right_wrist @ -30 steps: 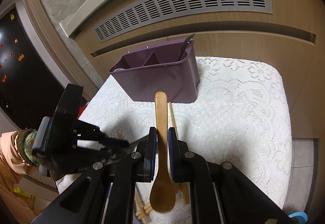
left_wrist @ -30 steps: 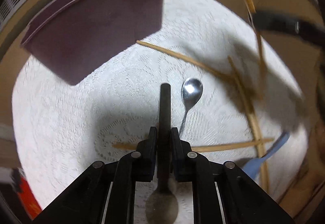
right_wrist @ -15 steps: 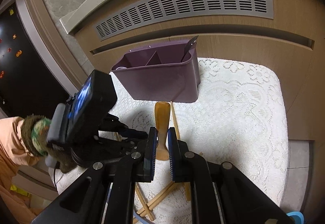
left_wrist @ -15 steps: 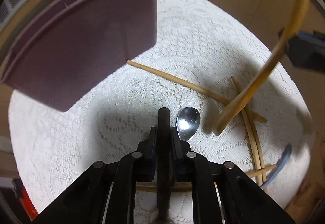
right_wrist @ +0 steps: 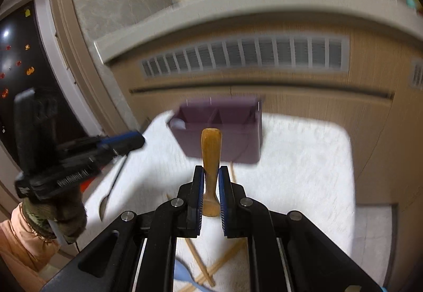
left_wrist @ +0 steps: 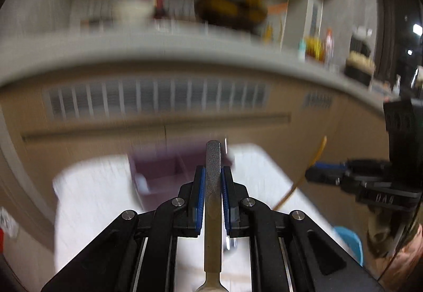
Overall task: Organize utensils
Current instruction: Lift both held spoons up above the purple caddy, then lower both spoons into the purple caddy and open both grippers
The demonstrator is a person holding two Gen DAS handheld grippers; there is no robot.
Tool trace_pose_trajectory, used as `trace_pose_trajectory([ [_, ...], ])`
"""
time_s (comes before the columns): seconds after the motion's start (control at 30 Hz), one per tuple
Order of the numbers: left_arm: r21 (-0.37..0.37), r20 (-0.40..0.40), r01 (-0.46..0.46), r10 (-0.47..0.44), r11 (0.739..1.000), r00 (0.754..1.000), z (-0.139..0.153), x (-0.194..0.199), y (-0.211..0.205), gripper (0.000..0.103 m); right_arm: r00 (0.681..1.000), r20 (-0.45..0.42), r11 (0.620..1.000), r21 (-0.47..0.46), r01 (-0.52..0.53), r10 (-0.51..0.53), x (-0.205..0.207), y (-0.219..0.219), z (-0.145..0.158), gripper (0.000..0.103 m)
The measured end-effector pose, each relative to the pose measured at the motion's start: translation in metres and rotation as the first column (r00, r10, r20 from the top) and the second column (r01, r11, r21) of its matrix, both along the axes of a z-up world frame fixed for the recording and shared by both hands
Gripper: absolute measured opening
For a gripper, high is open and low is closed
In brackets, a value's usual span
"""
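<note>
My left gripper [left_wrist: 212, 181] is shut on the handle of a dark metal spoon [left_wrist: 212, 159], lifted off the white lace cloth [left_wrist: 87, 199]. In the right wrist view the left gripper [right_wrist: 132, 141] shows at the left, and the metal spoon [right_wrist: 111, 186] hangs bowl-down from it. My right gripper [right_wrist: 211, 186] is shut on a wooden spoon [right_wrist: 211, 149], handle end forward. Seen from the left, the right gripper [left_wrist: 314, 174] holds that wooden spoon [left_wrist: 316, 159] in the air. The purple divided caddy [right_wrist: 238, 141] stands at the cloth's far edge, ahead of both grippers.
Several wooden chopsticks [right_wrist: 211, 265] and a light blue spoon [right_wrist: 182, 273] lie on the cloth near me. Behind the caddy rises a wooden cabinet front with a vent grille [right_wrist: 243, 56], topped by a cluttered counter. A person's sleeve [right_wrist: 23, 239] is at the lower left.
Both grippers have risen with their spoons. The left one tipped upward, so its view swung from the cloth to the cabinet front and counter. The caddy now shows from above and farther off.
</note>
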State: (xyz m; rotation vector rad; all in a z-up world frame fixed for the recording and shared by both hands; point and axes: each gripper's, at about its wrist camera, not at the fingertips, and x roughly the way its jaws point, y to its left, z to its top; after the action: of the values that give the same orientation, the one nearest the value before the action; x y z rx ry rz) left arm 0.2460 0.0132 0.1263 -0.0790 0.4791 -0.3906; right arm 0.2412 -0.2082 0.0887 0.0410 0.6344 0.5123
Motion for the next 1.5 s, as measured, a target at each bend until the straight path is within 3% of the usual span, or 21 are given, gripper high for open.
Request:
trace_pose_trajectory([
  [0.07, -0.038, 0.099, -0.008, 0.012, 0.999, 0.995, 0.043, 0.003, 0.014, 0.012, 0.996, 0.094, 1.000, -0.021, 0.007, -0.005, 0.004, 0.005, 0.040, 0.011],
  [0.17, -0.121, 0.240, -0.010, 0.039, 0.993, 0.970, 0.084, 0.037, 0.023, 0.012, 0.973, 0.231, 0.998, -0.058, 0.027, -0.013, 0.013, 0.016, 0.092, 0.011],
  [0.23, -0.162, 0.287, -0.006, 0.053, 0.987, 0.956, 0.096, 0.054, 0.027, 0.012, 0.959, 0.284, 0.997, -0.074, 0.030, -0.008, 0.022, 0.025, 0.115, 0.011],
  [0.37, -0.178, 0.329, -0.046, 0.104, 0.983, 0.939, 0.086, 0.097, 0.029, 0.012, 0.942, 0.335, 0.993, -0.111, 0.036, 0.003, 0.046, 0.041, 0.129, 0.011],
  [0.47, -0.157, 0.337, -0.111, 0.159, 0.981, 0.928, 0.060, 0.122, 0.030, 0.012, 0.954, 0.300, 0.992, -0.120, 0.025, 0.012, 0.072, 0.048, 0.111, 0.011],
  [0.63, -0.122, 0.307, -0.198, 0.227, 0.973, 0.924, -0.007, 0.159, 0.024, 0.012, 0.983, 0.183, 0.989, -0.145, 0.016, 0.011, 0.113, 0.053, 0.056, 0.011],
  [0.8, -0.133, 0.209, -0.240, 0.264, 0.962, 0.942, -0.071, 0.186, 0.029, 0.012, 1.000, 0.029, 0.990, -0.143, -0.001, 0.005, 0.148, 0.057, -0.004, 0.011],
  [0.97, -0.155, 0.092, -0.247, 0.263, 0.957, 0.960, -0.105, 0.190, 0.037, 0.014, 0.995, -0.098, 0.991, -0.132, -0.030, 0.017, 0.162, 0.061, -0.058, 0.013],
  [1.1, -0.161, 0.050, -0.236, 0.246, 0.958, 0.968, -0.105, 0.175, 0.045, 0.029, 0.994, -0.107, 0.989, -0.146, -0.006, -0.009, 0.156, 0.063, -0.071, 0.041],
  [1.17, -0.166, 0.031, -0.247, 0.255, 0.955, 0.966, -0.100, 0.163, 0.052, 0.034, 0.998, -0.053, 0.983, -0.179, 0.029, -0.039, 0.145, 0.063, -0.067, 0.046],
  [1.27, -0.168, 0.004, -0.266, 0.270, 0.949, 0.963, -0.088, 0.137, 0.064, 0.040, 0.998, 0.020, 0.978, -0.199, 0.066, -0.064, 0.124, 0.061, -0.060, 0.062],
  [1.33, -0.139, -0.021, -0.288, 0.288, 0.948, 0.957, -0.085, 0.116, 0.069, 0.051, 0.996, 0.057, 0.975, -0.205, 0.085, -0.075, 0.111, 0.059, -0.057, 0.074],
  [1.4, -0.101, -0.054, -0.286, 0.282, 0.953, 0.958, -0.084, 0.100, 0.069, 0.059, 0.991, 0.098, 0.970, -0.216, 0.110, -0.090, 0.092, 0.053, -0.054, 0.092],
  [1.5, -0.050, -0.107, -0.252, 0.245, 0.967, 0.964, -0.092, 0.071, 0.066, 0.065, 0.982, 0.155, 0.969, -0.201, 0.140, -0.110, 0.061, 0.047, -0.054, 0.102],
])
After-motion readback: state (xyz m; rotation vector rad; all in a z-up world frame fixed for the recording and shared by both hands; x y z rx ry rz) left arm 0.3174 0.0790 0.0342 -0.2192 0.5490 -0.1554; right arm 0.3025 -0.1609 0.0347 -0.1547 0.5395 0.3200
